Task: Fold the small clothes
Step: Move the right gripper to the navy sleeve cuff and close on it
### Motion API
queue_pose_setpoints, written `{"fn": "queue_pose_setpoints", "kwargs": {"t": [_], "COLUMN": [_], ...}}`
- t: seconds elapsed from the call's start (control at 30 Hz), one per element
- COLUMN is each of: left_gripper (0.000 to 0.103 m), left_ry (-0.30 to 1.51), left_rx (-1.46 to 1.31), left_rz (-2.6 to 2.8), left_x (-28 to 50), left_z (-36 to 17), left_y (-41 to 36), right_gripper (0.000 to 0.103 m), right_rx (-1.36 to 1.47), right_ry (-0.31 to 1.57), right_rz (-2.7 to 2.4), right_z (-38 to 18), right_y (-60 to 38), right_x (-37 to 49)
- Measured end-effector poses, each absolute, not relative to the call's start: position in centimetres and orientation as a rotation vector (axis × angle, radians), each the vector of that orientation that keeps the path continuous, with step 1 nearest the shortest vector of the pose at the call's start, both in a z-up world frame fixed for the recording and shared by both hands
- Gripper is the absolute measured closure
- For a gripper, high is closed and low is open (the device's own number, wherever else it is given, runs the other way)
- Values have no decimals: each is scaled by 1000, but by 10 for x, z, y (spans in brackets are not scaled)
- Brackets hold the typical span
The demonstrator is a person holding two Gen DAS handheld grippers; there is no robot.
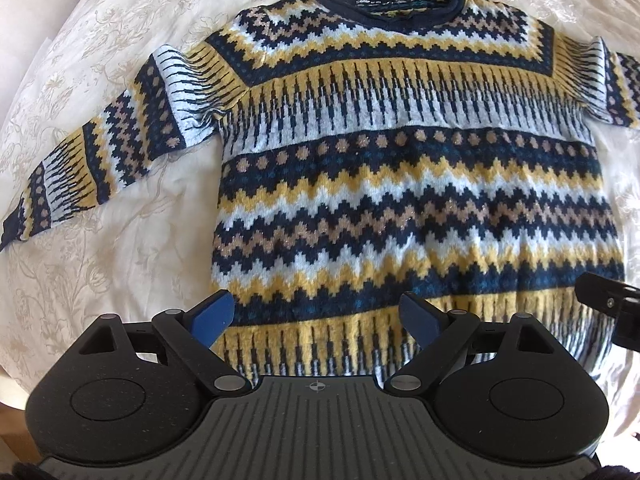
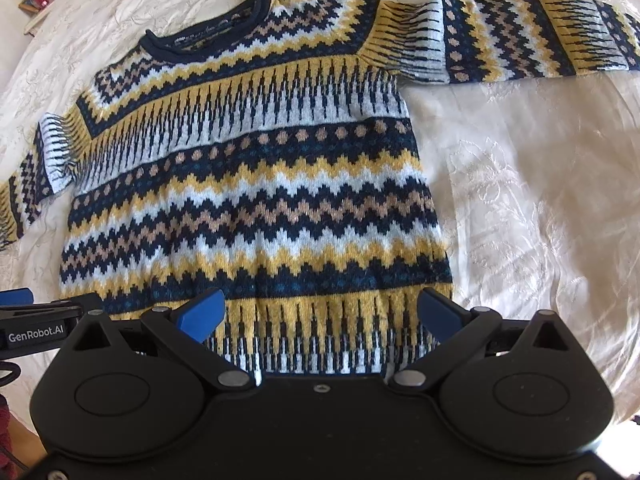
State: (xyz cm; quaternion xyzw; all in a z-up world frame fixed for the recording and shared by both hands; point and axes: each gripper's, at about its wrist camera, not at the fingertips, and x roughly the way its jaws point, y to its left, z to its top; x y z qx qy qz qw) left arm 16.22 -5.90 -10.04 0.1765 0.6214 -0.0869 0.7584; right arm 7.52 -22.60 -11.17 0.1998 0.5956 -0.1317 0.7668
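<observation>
Left claw [image 1: 316, 314] & right claw [image 2: 320, 312] wide open, empty, over sweater [image 1: 400, 184] hem.

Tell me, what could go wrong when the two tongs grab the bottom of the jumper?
1. Both the left tongs and right tongs hang open above the hem of the jumper. If one grabs higher than the other, the fold may come out crooked.
2. The knit looks thick, so the tongs might pinch only the top layer.
3. The sleeves lie spread out, so they may drag and bunch up the cream cloth underneath.
</observation>
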Motion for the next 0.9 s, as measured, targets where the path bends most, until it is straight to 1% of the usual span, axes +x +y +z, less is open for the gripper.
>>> {"fn": "queue_pose_setpoints", "kwargs": {"t": [0.07, 0.13, 0.2, 0.3, 0.33, 0.5, 0.67, 0.73, 0.9], "left_gripper": [13, 13, 13, 14, 14, 14, 14, 14, 14], "left_ry": [1350, 1342, 1339, 1346, 1348, 1341, 1345, 1336, 1327], "left_rx": [373, 366, 341, 293, 281, 220, 132, 126, 123], "left_rz": [-176, -151, -128, -123, -121, -91, -64, -53, -21], "left_x": [160, 158, 155, 150, 149, 143, 138, 135, 131], "left_z": [-98, -95, -91, -86, -85, -82, -77, -74, -70], "left_y": [-65, -73, -81, -97, -103, -130, -148, -153, -158], "right_gripper": [3, 8, 10, 10, 10, 10, 11, 11, 11], "right_rx": [446, 470, 536, 570, 570, 522, 578, 604, 582], "right_ry": [1265, 1228, 1183, 1150, 1117, 1068, 1008, 985, 973], "right_rz": [-263, -233, -176, -153, -152, -166, -198, -267, -378], "right_z": [-110, -109, -108, -106, -102, -97, -90, -88, -89], "right_y": [-237, -252, -284, -309, -337, -391, -475, -518, -573], "right_x": [76, 77, 79, 80, 80, 78, 72, 67, 62]}}
